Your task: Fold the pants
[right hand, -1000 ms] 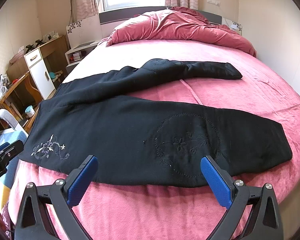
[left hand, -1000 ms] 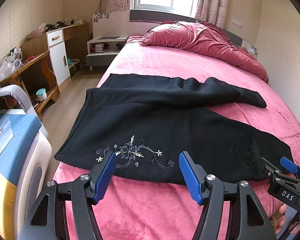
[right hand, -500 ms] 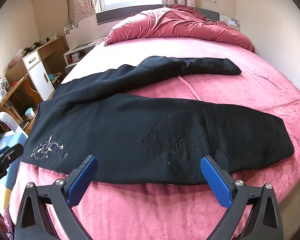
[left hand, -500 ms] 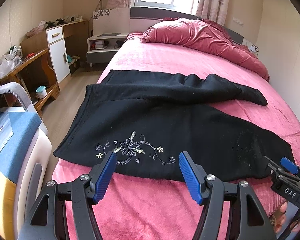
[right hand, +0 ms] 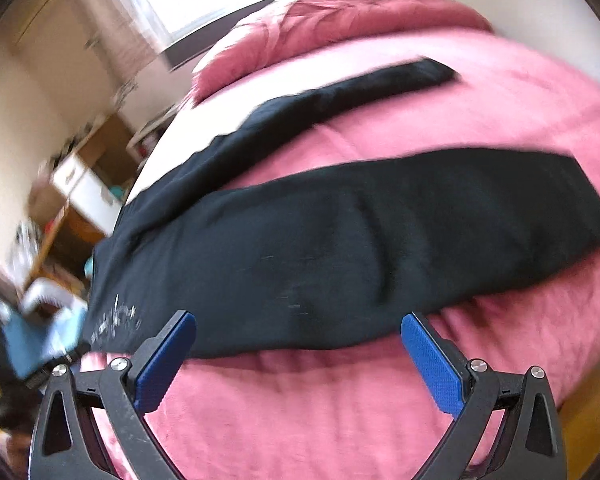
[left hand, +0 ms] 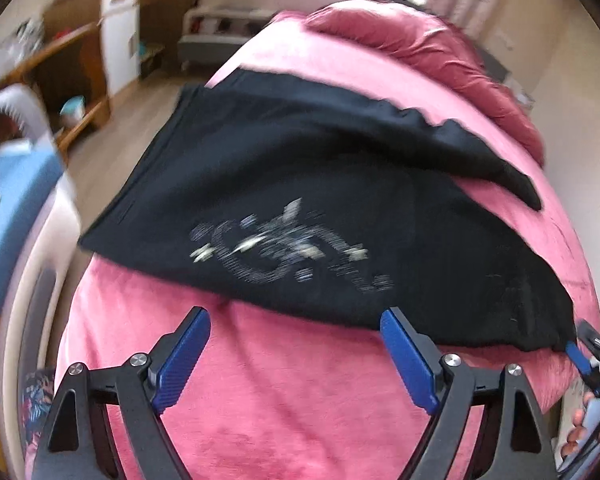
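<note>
While both views are smeared by blur, the pink bed (left hand: 300, 400) fills most of each, with a rumpled red duvet (left hand: 420, 52) heaped at its far end and a wooden desk with a white cabinet (left hand: 120, 28) off to the left on the floor side. Black pants (left hand: 320, 184) lie spread flat across the bed, one leg running along the near edge and the other angled away toward the duvet; pale floral embroidery (left hand: 284, 252) marks the near leg close to the waist. Left gripper (left hand: 296, 356) hovers over bare pink cover just short of the pants' near edge, blue pads wide apart, gripping nothing. Right gripper (right hand: 298, 364) sits likewise, spread wide and empty, its fingertips close beside the near hem without clearly touching it
</note>
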A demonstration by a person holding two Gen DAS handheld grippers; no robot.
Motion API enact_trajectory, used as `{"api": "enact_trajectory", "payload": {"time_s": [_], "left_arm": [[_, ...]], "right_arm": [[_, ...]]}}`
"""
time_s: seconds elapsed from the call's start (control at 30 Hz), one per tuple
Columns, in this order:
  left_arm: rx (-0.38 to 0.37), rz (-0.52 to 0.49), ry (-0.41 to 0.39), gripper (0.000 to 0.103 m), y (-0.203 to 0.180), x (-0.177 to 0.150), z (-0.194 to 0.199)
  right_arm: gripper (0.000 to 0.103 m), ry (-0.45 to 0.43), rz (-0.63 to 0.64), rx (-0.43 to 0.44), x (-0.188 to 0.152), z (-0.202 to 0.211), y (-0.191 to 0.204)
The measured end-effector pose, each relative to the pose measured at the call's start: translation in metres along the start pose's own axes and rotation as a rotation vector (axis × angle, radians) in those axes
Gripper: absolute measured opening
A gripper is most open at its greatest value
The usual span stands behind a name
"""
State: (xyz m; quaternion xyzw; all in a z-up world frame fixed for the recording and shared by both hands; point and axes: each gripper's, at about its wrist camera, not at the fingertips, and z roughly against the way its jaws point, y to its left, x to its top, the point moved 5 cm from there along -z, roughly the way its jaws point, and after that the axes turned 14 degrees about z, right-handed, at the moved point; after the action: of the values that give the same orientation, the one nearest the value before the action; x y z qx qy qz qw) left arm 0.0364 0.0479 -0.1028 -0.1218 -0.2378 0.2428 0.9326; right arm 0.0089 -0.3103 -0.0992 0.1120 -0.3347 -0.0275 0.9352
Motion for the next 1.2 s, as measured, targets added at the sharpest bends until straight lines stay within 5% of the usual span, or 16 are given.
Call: {"api": "enact_trajectory", "payload": {"time_s": [0.17, 0.3, 0.47, 0.63, 0.93, 1.0, 1.1, 1.2], "left_arm": [[0.025, 0.112, 0.06, 0.09, 0.041, 0.008, -0.016], [0.032, 0.178, 0.053, 0.088, 0.066, 0.015, -0.023], [0.003, 0.257, 0.051, 0.069, 0.087, 0.025, -0.026], [-0.04, 0.357, 0.062, 0.058, 0.105, 0.042, -0.027], [-0.061, 0.438, 0.053, 0.041, 0.115, 0.074, -0.043], [-0.048, 0.437, 0.044, 0.027, 0.115, 0.079, -0.046], [-0.001, 0.407, 0.024, 0.009, 0.112, 0.084, -0.044], [0.001, 0.379, -0.016, 0.007, 0.109, 0.088, -0.031]], "right_arm": [[0.102, -0.024, -0.255, -0.078, -0.014, 0.022, -0.094], [0.078, -0.039, -0.426, -0.154, -0.026, 0.03, -0.16], [0.072, -0.053, -0.565, -0.177, -0.031, 0.018, -0.212], [0.059, -0.054, -0.596, -0.184, -0.025, 0.002, -0.228], [0.053, -0.029, -0.537, -0.231, -0.009, -0.013, -0.232], [0.051, -0.022, -0.531, -0.244, -0.004, -0.016, -0.234], [0.034, 0.0, -0.508, -0.272, 0.001, -0.019, -0.235], [0.014, 0.004, -0.484, -0.294, 0.011, -0.014, -0.238]]}}
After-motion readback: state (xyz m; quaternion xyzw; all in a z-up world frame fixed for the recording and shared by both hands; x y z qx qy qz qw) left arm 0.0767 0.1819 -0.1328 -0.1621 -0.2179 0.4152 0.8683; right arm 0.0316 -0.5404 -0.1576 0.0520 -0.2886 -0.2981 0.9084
